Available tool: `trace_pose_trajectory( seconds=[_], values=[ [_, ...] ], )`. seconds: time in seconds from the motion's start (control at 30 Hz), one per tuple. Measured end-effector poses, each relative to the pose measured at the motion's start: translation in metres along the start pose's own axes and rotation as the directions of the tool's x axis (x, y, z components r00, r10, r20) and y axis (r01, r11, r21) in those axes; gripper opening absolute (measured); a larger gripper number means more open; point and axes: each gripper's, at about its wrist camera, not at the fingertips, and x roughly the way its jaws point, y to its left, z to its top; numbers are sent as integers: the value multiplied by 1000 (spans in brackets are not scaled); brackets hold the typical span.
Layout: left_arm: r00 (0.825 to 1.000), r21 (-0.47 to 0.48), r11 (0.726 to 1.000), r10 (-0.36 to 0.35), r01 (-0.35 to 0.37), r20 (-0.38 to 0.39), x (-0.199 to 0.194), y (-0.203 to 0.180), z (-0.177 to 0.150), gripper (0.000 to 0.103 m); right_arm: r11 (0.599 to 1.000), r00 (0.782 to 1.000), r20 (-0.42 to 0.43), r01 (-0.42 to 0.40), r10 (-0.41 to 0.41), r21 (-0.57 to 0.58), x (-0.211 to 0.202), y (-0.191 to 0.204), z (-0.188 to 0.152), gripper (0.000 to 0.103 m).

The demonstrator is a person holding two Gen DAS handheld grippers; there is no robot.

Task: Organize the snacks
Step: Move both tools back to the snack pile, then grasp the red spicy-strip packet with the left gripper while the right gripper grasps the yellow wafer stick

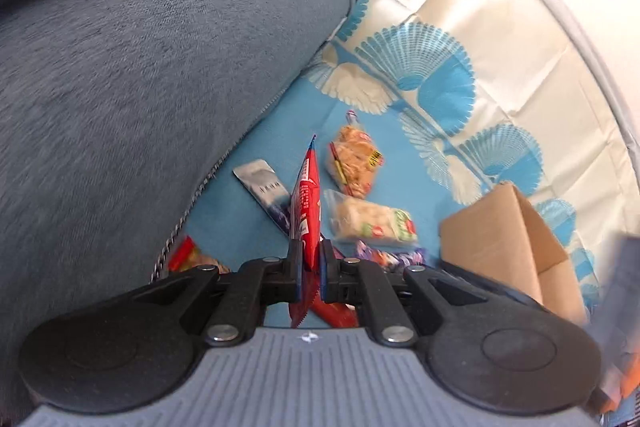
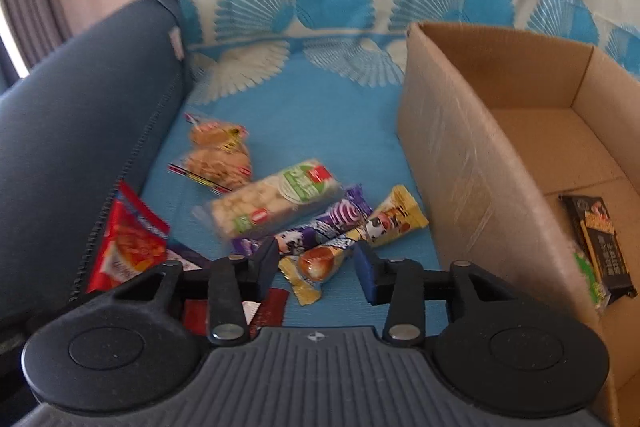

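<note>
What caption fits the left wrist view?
Left gripper shut on a red snack packet above a blue patterned cloth.

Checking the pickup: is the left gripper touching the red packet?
Touching. The left wrist view shows the left gripper clamped on the red packet.

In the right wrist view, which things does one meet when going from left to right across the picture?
Blue sofa armrest → red snack bag → clear cracker pack with green label → yellow cow-print bar → cardboard box → black snack bar inside the box.
</note>
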Motion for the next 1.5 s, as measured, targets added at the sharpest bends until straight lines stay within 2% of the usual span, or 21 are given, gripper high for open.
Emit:
trace_pose_trajectory(
  seconds=[0.23,0.3,0.37,0.4,0.47,0.5,0.73,0.83,0.9,1.0,1.07,1.2,1.27,1.33,1.37,1.4,1.47,1.5],
  values=[
    [1000,55,998,-14,14,13,-11,-5,-8,8,982,989,-98,125,-111,141,53,-2,8,49],
    [1000,47,999,-23,23,7,-11,-3,-9,8,978,986,-112,142,-125,154,57,-3,8,44],
    [999,26,999,-41,41,-6,-11,1,-8,8,981,987,-104,136,-122,138,56,-4,7,20],
    [998,18,998,-53,53,-23,-10,3,-8,8,985,988,-98,127,-116,119,54,-3,6,20],
    [997,-1,998,-63,63,-44,-9,6,-8,8,993,993,-87,87,-79,83,48,-7,5,10],
    [997,-1,998,-64,64,-46,-9,7,-8,8,996,995,-78,65,-60,64,42,-8,5,9],
    [997,44,997,-56,58,-54,-9,-1,-13,8,989,994,-75,-91,82,-117,-19,-21,-14,4],
    [994,42,996,-78,81,-71,-11,-1,-14,7,958,981,-107,-185,164,-220,-49,-26,-31,2],
    [989,28,993,-108,111,-99,-12,2,-16,7,917,969,-123,-245,216,-315,-70,-26,-46,2],
    [984,7,991,-129,131,-123,-14,4,-20,7,864,958,-129,-287,256,-415,-95,-35,-70,2],
    [982,-6,991,-130,130,-136,-15,7,-21,7,850,958,-128,-286,256,-442,-102,-43,-85,2],
    [988,-32,997,-73,69,-138,-16,10,-22,8,852,961,-120,-278,251,-443,-95,-53,-104,2],
    [990,-4,999,-33,33,-139,-15,5,-23,10,853,957,-115,-288,265,-436,-90,-53,-110,3],
    [990,49,999,12,-5,-141,-11,-1,-23,22,865,956,-101,-292,275,-407,-87,-53,-112,4],
    [990,76,997,38,-28,-136,-9,-5,-23,26,875,954,-91,-297,284,-383,-87,-54,-111,11],
    [990,102,993,66,-53,-127,-6,-8,-24,33,881,950,-78,-310,303,-357,-89,-56,-109,16],
    [987,144,985,110,-93,-115,0,-14,-24,44,887,942,-37,-328,335,-326,-95,-59,-108,48],
    [985,158,981,130,-111,-114,5,-17,-25,53,885,937,-16,-335,349,-324,-97,-60,-107,53]
  ],
)
